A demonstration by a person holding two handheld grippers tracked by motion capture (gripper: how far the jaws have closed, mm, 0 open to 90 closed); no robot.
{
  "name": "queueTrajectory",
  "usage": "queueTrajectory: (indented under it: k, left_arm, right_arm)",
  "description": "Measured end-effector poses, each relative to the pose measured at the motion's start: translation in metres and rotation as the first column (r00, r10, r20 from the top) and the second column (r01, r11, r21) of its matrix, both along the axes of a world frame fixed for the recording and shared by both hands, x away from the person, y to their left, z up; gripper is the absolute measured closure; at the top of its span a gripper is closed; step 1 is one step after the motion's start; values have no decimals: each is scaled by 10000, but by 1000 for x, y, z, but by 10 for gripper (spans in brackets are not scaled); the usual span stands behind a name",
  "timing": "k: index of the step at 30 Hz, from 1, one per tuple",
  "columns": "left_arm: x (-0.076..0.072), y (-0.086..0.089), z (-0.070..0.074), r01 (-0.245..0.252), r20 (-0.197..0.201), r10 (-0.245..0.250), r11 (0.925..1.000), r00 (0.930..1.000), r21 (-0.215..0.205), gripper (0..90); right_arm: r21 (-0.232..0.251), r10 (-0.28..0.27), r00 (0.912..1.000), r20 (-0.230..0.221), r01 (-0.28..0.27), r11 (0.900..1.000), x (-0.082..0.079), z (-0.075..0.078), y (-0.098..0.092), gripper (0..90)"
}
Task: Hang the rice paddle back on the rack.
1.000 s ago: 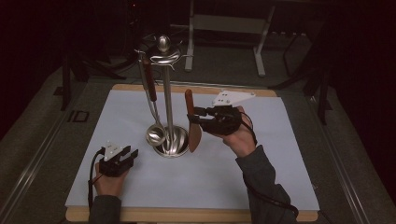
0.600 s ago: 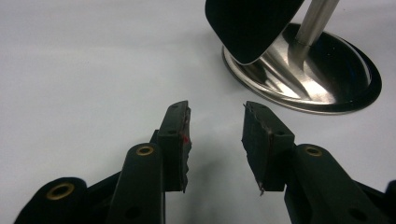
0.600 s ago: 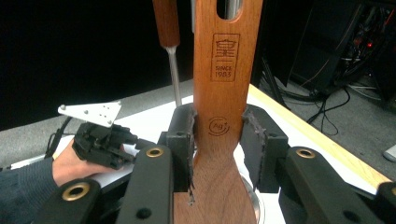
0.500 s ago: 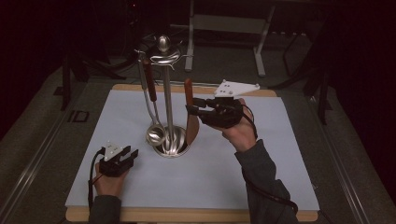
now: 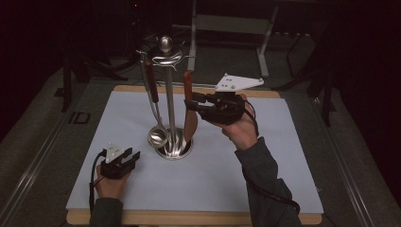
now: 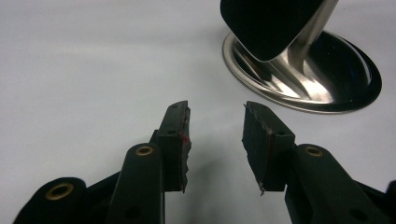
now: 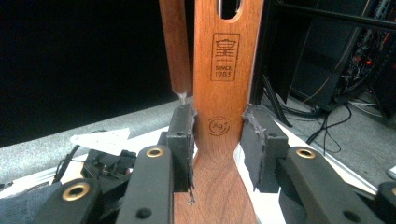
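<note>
A steel utensil stand (image 5: 166,94) rises from a round base (image 5: 175,150) on the pale mat. A ladle (image 5: 157,136) with a brown handle hangs from its top hooks. My right gripper (image 5: 195,101) is shut on the handle of a wooden spatula (image 5: 190,125), held upright just right of the pole. In the right gripper view both pads press the stamped spatula handle (image 7: 224,84), with its hanging slot above, and the ladle's handle (image 7: 175,46) stands behind. My left gripper (image 5: 130,155) rests open on the mat, left of the base (image 6: 327,84); nothing lies between its fingers (image 6: 175,135).
The white mat (image 5: 265,179) covers a wooden board. The dark ladle bowl (image 6: 271,23) hangs just above the base in the left gripper view. Dark frames and cables (image 7: 327,116) stand beyond the table's far edge.
My right gripper has lifted the spatula upward beside the stand's pole. The left gripper has stayed where it was.
</note>
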State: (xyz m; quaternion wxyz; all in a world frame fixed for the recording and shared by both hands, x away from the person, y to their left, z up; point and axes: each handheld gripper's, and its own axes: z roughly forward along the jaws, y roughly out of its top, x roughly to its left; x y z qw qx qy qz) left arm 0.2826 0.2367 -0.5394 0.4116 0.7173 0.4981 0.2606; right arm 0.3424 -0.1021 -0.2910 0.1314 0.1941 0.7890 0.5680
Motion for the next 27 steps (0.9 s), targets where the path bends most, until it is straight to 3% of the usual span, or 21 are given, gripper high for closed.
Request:
queueTrajectory:
  k: [13, 27]
  left_arm:
    - [0, 0, 0, -22, -5, 22, 10000, 10000, -4, 610]
    - [0, 0, 0, -25, -14, 25, 10000, 10000, -39, 608]
  right_arm:
    - [375, 28, 9999, 134, -33, 9993, -5, 15, 8, 660]
    - [385, -81, 9998, 162, 75, 9992, -7, 20, 19, 659]
